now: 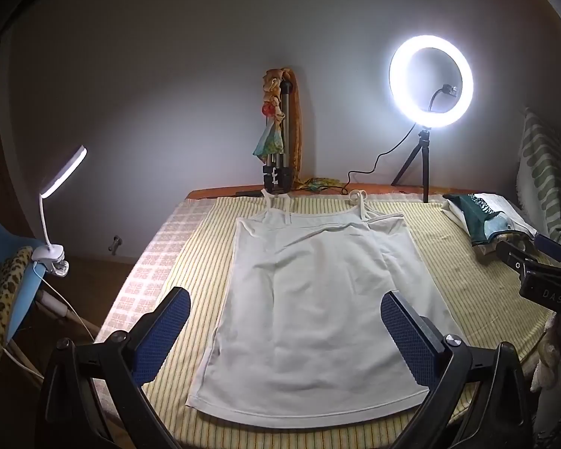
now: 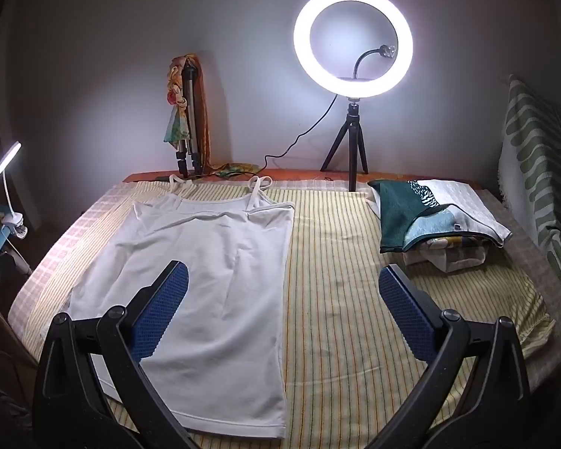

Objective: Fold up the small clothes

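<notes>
Blue-padded, the left tool (image 1: 285, 331) and right tool (image 2: 283, 308) both gape wide, holding nothing. The white camisole (image 1: 310, 307) lies flat, straps away, on the striped cloth (image 2: 336, 280); folded clothes (image 2: 430, 217) sit well to its right.
</notes>
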Action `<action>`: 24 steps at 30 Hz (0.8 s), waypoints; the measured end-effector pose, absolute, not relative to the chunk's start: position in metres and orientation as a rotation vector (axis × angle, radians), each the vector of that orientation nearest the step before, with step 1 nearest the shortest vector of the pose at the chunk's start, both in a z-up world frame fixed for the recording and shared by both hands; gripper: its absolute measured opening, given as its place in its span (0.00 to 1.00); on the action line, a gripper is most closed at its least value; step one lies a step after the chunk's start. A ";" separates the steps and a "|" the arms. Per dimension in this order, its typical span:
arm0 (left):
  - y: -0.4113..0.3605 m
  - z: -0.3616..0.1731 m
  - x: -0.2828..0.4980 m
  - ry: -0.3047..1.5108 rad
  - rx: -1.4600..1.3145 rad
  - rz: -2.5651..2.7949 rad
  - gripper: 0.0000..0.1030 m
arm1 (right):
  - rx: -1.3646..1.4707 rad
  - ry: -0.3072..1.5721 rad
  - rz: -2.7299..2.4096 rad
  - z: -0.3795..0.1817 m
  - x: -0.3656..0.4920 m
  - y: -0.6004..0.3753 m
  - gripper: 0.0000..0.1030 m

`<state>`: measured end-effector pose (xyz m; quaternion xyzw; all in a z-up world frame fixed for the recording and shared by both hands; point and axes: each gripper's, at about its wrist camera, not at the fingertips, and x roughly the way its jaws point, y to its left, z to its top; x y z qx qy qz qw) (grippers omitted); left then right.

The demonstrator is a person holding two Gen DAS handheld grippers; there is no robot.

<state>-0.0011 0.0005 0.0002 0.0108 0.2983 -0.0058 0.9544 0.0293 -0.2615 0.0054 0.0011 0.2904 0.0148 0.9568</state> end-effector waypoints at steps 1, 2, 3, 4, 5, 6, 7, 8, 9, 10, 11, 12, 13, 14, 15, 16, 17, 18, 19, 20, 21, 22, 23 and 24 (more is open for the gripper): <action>0.000 0.000 -0.001 0.606 0.020 -0.012 1.00 | 0.001 0.588 0.029 0.005 0.029 -0.260 1.00; 0.000 0.000 -0.002 0.606 0.019 -0.013 1.00 | 0.011 0.594 0.032 0.007 0.031 -0.264 1.00; 0.001 0.000 -0.002 0.606 0.018 -0.013 1.00 | 0.012 0.594 0.031 0.007 0.031 -0.264 1.00; 0.001 0.001 -0.002 0.606 0.017 -0.012 1.00 | 0.013 0.594 0.031 0.007 0.031 -0.264 1.00; 0.001 0.001 -0.002 0.605 0.016 -0.013 1.00 | 0.014 0.593 0.031 0.008 0.031 -0.264 1.00; 0.001 0.001 -0.003 0.604 0.016 -0.013 1.00 | 0.014 0.594 0.032 0.008 0.031 -0.264 1.00; 0.001 0.001 -0.003 0.603 0.016 -0.013 1.00 | 0.015 0.595 0.033 0.008 0.031 -0.264 1.00; 0.001 0.001 -0.004 0.601 0.017 -0.011 1.00 | 0.014 0.594 0.031 0.008 0.031 -0.262 1.00; 0.001 0.002 -0.004 0.600 0.018 -0.011 1.00 | 0.013 0.595 0.031 0.008 0.031 -0.262 1.00; 0.000 0.002 -0.004 0.600 0.018 -0.012 1.00 | 0.014 0.594 0.028 0.007 0.031 -0.263 1.00; 0.000 0.002 -0.005 0.600 0.017 -0.013 1.00 | 0.014 0.594 0.029 0.008 0.031 -0.263 1.00; 0.000 0.002 -0.005 0.601 0.017 -0.014 1.00 | 0.013 0.593 0.028 0.008 0.031 -0.263 1.00; 0.000 0.003 -0.004 0.604 0.017 -0.015 1.00 | 0.012 0.592 0.027 0.008 0.030 -0.263 1.00; -0.001 0.003 -0.004 0.604 0.017 -0.015 1.00 | 0.012 0.591 0.025 0.007 0.030 -0.264 1.00; -0.001 0.003 -0.005 0.603 0.019 -0.014 1.00 | 0.012 0.591 0.025 0.007 0.030 -0.264 1.00; -0.002 0.003 -0.006 0.603 0.020 -0.014 1.00 | 0.012 0.591 0.025 0.007 0.030 -0.264 1.00; -0.003 0.004 -0.006 0.603 0.021 -0.014 1.00 | 0.012 0.591 0.026 0.007 0.030 -0.264 1.00; -0.003 0.004 -0.007 0.604 0.020 -0.014 1.00 | 0.012 0.591 0.025 0.007 0.030 -0.263 1.00; -0.004 0.004 -0.007 0.603 0.020 -0.014 1.00 | 0.012 0.592 0.025 0.007 0.030 -0.264 1.00; -0.002 0.005 -0.004 0.605 0.019 -0.015 1.00 | 0.013 0.593 0.026 0.007 0.030 -0.264 1.00; -0.001 0.004 -0.003 0.604 0.019 -0.015 1.00 | 0.013 0.593 0.027 0.007 0.030 -0.264 1.00; 0.000 0.004 -0.003 0.604 0.019 -0.016 1.00 | 0.014 0.593 0.028 0.007 0.030 -0.264 1.00; 0.000 0.004 -0.003 0.605 0.018 -0.016 1.00 | 0.014 0.593 0.029 0.007 0.030 -0.264 1.00; -0.001 0.004 -0.003 0.604 0.019 -0.017 1.00 | 0.014 0.593 0.029 0.007 0.030 -0.264 1.00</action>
